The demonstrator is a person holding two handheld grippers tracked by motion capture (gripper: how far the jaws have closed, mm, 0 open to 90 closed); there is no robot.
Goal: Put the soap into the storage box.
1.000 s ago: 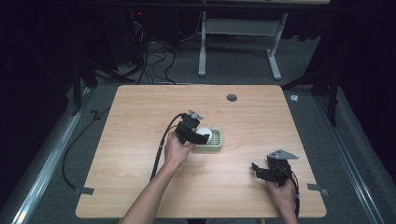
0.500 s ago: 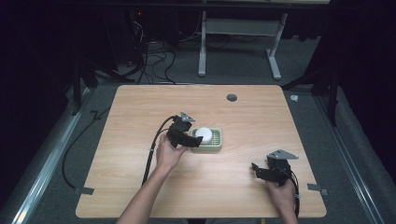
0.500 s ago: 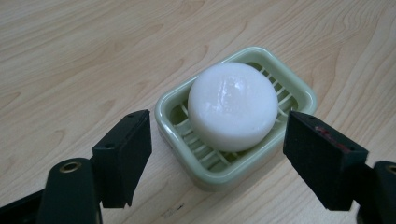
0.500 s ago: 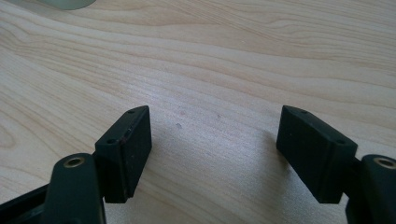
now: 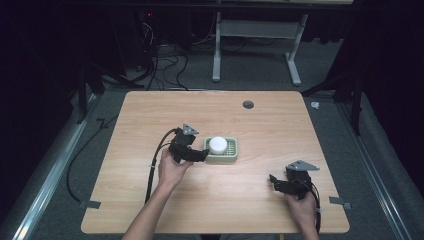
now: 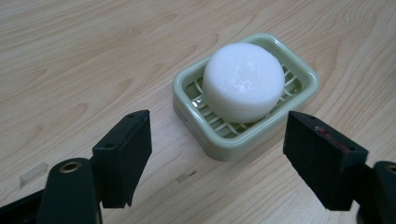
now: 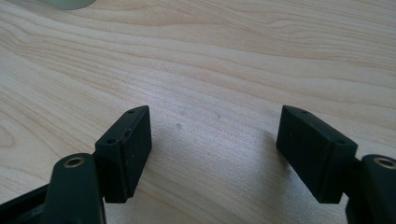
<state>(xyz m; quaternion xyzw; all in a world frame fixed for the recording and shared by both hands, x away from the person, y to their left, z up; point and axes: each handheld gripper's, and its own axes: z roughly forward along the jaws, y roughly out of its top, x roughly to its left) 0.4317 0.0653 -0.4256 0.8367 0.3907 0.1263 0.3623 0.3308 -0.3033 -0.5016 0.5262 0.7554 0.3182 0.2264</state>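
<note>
A person is sitting at a light wooden table [image 5: 150, 200], holding a black two-jaw gripper in each hand. Near the middle of the table, a round white bar of soap [image 5: 218, 144] is resting in a pale green soap dish [image 5: 231, 156] with a slatted floor. The soap is lying flat and filling much of the dish, with ribs showing around it.

The left gripper [image 5: 202, 155] is pointing at the dish from just beside its left end. In the left gripper view its jaws are standing wide apart and holding nothing; the soap dish [image 6: 299, 77] and the soap [image 6: 243, 80] are sitting just beyond the jaw tips, apart from them.

The right gripper [image 5: 272, 181] is waiting well apart, near the table's front right corner, with its jaws also spread and nothing between them but bare wood.

Judging from this, the placing of the soap in its dish looks done: the bar is seated and released. What seems left is for the left hand to be drawing clear, unless the dish itself is meant to be moved.
</note>
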